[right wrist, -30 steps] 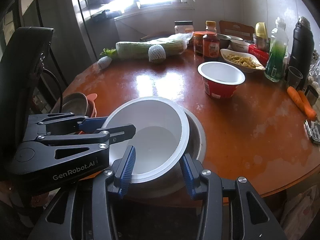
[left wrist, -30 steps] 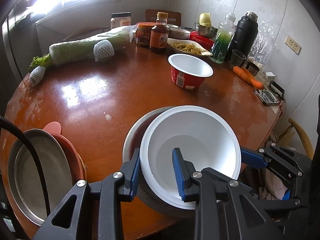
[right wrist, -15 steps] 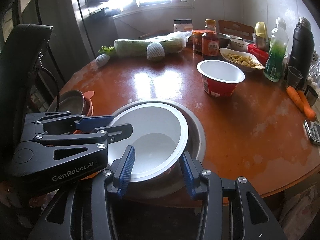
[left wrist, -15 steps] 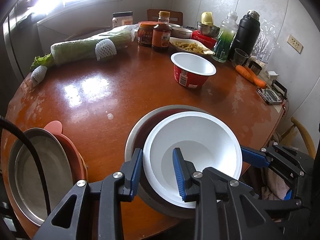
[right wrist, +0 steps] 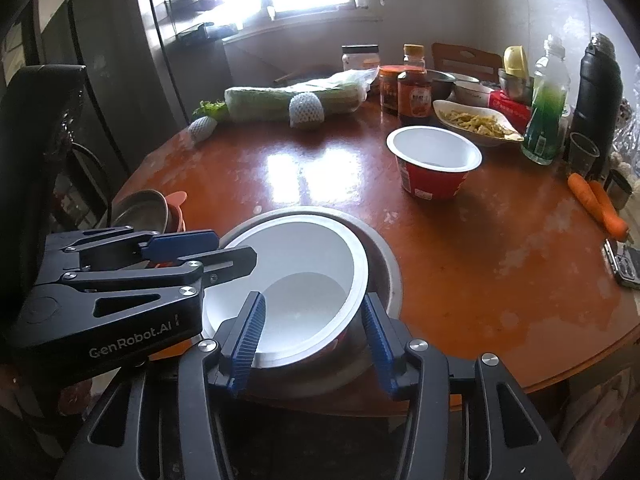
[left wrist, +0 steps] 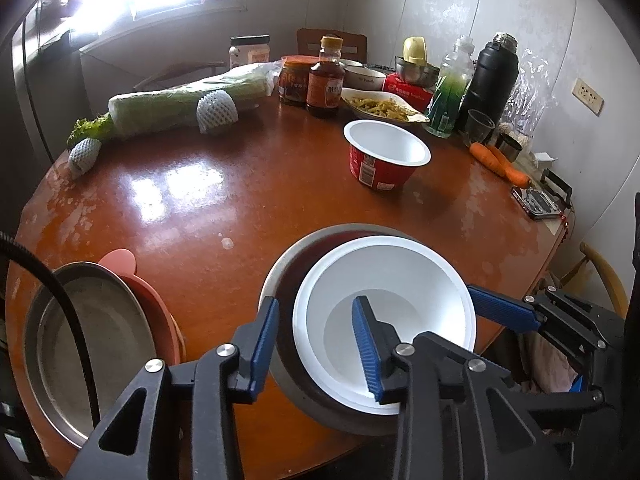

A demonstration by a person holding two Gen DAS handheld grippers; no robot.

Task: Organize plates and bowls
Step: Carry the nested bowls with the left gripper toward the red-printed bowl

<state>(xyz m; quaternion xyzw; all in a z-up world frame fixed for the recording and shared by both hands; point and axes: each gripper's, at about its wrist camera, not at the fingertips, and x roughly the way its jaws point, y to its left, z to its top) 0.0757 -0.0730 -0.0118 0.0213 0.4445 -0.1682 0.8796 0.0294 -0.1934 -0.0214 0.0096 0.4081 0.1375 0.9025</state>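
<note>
Straddling the rim of the white bowl (left wrist: 384, 316), the left claw (left wrist: 316, 344) and right claw (right wrist: 312, 320) have just been opening, pads now clear of it; the bowl sits in a steel bowl (right wrist: 384, 264) on the surface (left wrist: 240, 200).

tabletop (left wrist: 280, 184): round, glossy reddish-brown wood
near edge: steel basin (left wrist: 280, 280); steel plate (left wrist: 92, 332) at left
centre: red cup bowl (left wrist: 380, 160)
far side: wrapped greens (left wrist: 180, 100), sauce bottle (left wrist: 325, 80), black flask (left wrist: 494, 76), carrots (left wrist: 500, 162)
</note>
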